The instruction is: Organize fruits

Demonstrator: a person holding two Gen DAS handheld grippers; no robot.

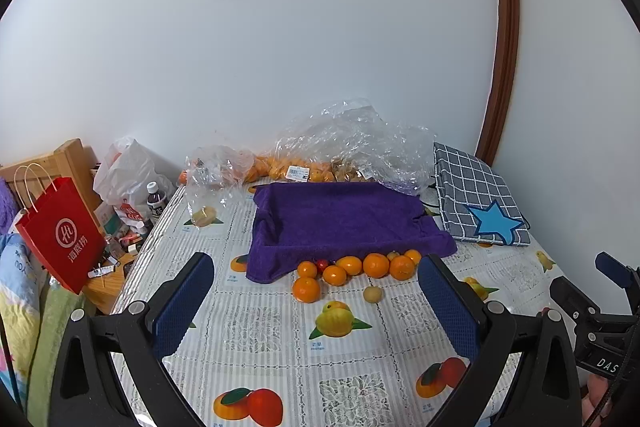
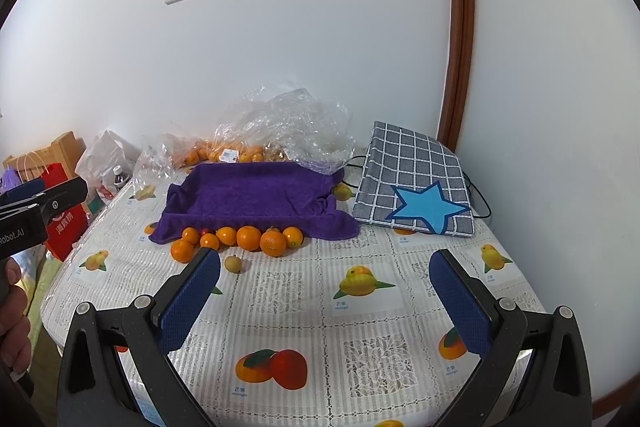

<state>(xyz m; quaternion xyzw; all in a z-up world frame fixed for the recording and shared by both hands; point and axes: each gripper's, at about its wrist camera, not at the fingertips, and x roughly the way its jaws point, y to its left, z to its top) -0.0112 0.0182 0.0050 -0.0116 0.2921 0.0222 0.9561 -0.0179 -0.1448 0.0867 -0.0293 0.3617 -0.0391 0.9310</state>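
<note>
Several oranges (image 1: 376,265) (image 2: 249,237) lie in a loose row on the fruit-print tablecloth, against the front edge of a purple towel-lined tray (image 1: 340,223) (image 2: 256,199). A small red fruit (image 1: 322,263) sits among them. One small tan round fruit (image 1: 373,294) (image 2: 233,263) lies alone in front of the row. My left gripper (image 1: 316,267) hovers open above the cloth, short of the oranges, holding nothing. My right gripper (image 2: 325,261) is also open and empty, to the right of the tan fruit.
Clear plastic bags (image 1: 344,139) (image 2: 280,123) with more oranges lie behind the tray by the wall. A grey checked cloth with a blue star (image 1: 480,199) (image 2: 416,183) rests at the right. A red paper bag (image 1: 60,231) and clutter crowd the left edge.
</note>
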